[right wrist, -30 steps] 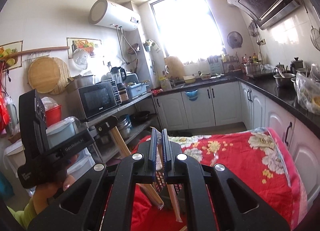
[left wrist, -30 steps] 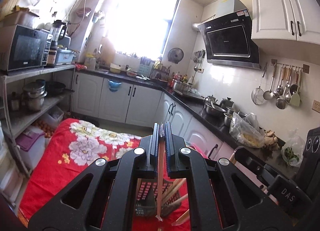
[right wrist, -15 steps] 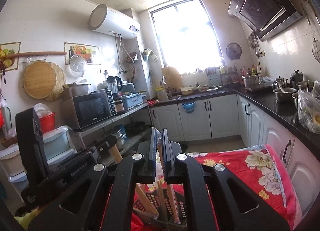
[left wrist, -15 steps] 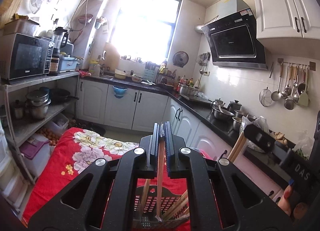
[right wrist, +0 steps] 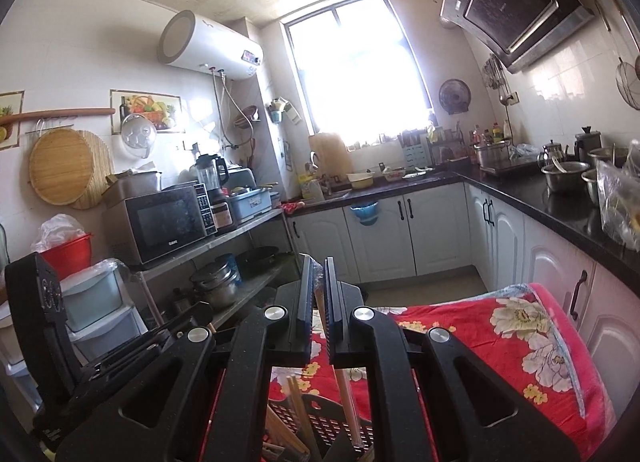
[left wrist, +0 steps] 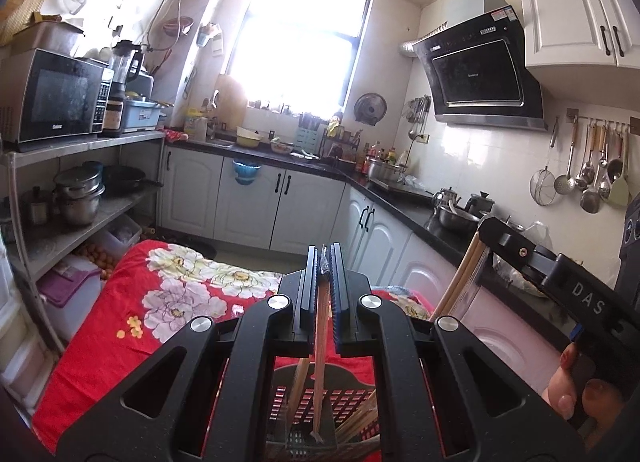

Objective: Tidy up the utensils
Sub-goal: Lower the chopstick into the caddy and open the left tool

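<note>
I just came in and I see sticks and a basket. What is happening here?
A person is tidying chopsticks with two hand-held grippers. The left gripper is shut on a chopstick, whose lower end hangs down in the black basket. The right gripper is shut on another chopstick, also pointing down into that basket. More chopsticks already lean inside. The basket sits on a red flowered cloth in a kitchen.

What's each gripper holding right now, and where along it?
Each holds wooden chopsticks by the upper end, tips hanging into the black slotted basket: left gripper on chopsticks, right gripper on chopsticks.
</note>
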